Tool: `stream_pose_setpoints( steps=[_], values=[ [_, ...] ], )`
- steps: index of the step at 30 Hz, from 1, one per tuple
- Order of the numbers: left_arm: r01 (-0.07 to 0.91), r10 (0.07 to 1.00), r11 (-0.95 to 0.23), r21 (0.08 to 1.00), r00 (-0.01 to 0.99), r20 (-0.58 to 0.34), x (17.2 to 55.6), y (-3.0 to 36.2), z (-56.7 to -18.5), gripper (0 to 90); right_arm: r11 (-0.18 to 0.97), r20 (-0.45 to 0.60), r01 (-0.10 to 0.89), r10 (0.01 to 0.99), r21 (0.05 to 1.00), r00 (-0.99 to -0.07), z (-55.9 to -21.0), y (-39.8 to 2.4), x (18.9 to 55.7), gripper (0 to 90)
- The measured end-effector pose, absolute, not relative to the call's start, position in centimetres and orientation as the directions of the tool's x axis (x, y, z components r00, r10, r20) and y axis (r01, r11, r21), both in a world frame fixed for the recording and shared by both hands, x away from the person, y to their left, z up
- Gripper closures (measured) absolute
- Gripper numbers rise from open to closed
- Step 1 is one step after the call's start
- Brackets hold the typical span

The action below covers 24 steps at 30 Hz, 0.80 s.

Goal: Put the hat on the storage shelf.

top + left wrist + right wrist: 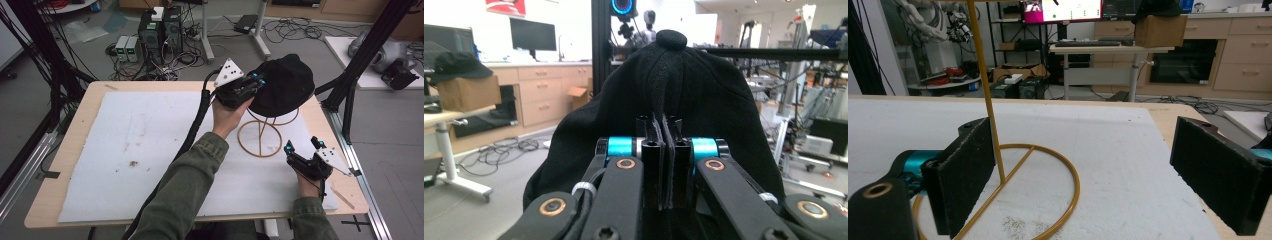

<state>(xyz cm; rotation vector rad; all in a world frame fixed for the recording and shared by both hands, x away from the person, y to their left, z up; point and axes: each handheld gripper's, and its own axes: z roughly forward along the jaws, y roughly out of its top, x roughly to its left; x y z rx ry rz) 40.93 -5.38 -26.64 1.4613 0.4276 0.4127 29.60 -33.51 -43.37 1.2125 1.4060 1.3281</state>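
1 black cap point(285, 85), 1 gold wire stand point(260, 142), 2 tongs: left point(257, 79), right point(302, 145).

A counter point(75, 150) is covered by a foam sheet point(150, 165). A wire stand point(260, 135) is placed on the sheet toward the far right, and a cap point(287, 85) is set on top of it. The left gripper point(255, 80) is positioned at the cap's left side, clamped on its fabric. The right gripper point(303, 146) is held near the counter's right edge, just right of the stand's base ring.
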Motion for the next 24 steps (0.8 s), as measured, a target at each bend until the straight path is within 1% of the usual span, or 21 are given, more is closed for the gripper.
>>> stream_pose_setpoints(
  steps=[6, 10, 14, 24],
  values=[
    [-0.007, 0.498, 0.024, 1.0, 0.867, -0.006, 40.86, -5.5, -26.67, 87.9, -0.024, 0.044, 0.103, 0.981, 0.994, -0.19, -43.42, -33.48, 29.68, 10.2],
    [0.015, 0.488, 0.003, 1.0, 0.873, -0.014, 40.91, -5.6, -26.9, 87.9, -0.025, 0.044, 0.101, 0.981, 0.995, -0.191, -43.4, -33.49, 29.64, 10.2],
    [0.011, 0.49, -0.034, 0.999, 0.872, 0.008, 40.92, -5.85, -27.23, 87.2, -0.026, 0.044, 0.1, 0.981, 0.995, -0.19, -43.39, -33.51, 29.64, 10.2],
    [0.016, 0.483, -0.018, 1.0, 0.876, -0.005, 40.82, -5.78, -27.5, 86.7, -0.026, 0.044, 0.098, 0.981, 0.995, -0.188, -43.39, -33.52, 29.62, 10.2]
  ],
)
